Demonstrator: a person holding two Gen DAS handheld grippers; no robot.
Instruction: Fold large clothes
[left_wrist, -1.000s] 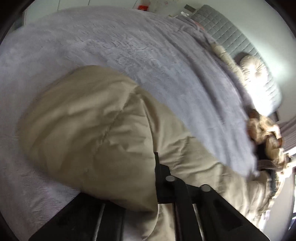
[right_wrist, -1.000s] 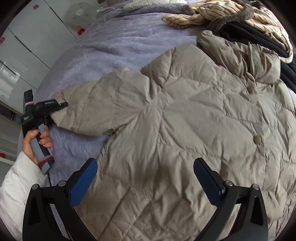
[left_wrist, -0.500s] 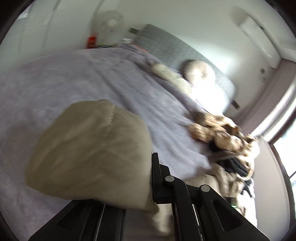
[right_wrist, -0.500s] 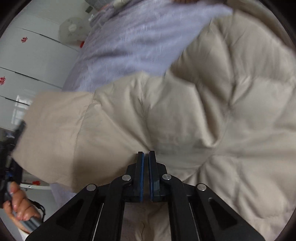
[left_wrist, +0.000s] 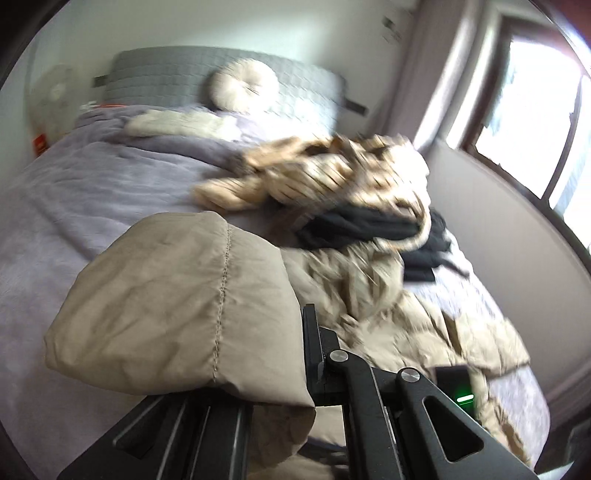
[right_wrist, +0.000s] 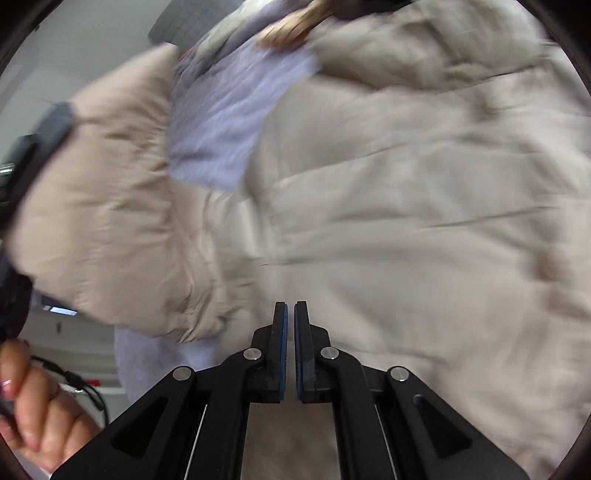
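Left tongs (left_wrist: 295, 354) clamp beige jacket (right_wrist: 406, 221) sleeve cuff (left_wrist: 177, 306); right tongs (right_wrist: 290, 314) pinch jacket body above lavender bed (left_wrist: 92, 192).

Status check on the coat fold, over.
Left gripper shut on beige coat, sleeve cuff raised. Right gripper jaws nearly shut, grip unclear. Striped garment and black clothing piled beyond.

Left of the puffy coat (left_wrist: 177, 310) the purple bed (left_wrist: 74, 192) lies bare; behind it, a clothes pile (left_wrist: 332, 177) blocks the way.
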